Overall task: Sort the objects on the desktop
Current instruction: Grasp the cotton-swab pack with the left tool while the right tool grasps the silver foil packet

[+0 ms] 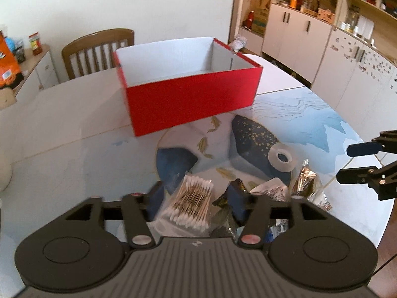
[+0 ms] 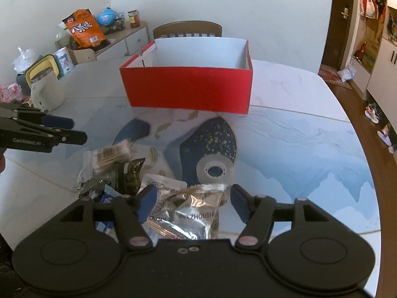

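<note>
Nearest the left wrist camera, the left gripper (image 1: 196, 201) stands with its jaws apart on either side of a pack of cotton swabs (image 1: 189, 204), the blue pads not pressing on it. The right gripper (image 2: 192, 203) likewise stands open, its pads either side of a silver foil packet (image 2: 196, 211) without squeezing it. Both packs lie in a small heap with a dark packet (image 2: 130, 176) and a white pouch (image 2: 163, 183) on the table (image 2: 297, 149). Just beyond the heap, a roll of clear tape (image 2: 215, 168) lies flat. Farther back stands an open red box (image 2: 188, 88), its white inside bare as far as can be seen. A wooden chair (image 2: 187, 28) stands behind the table.
</note>
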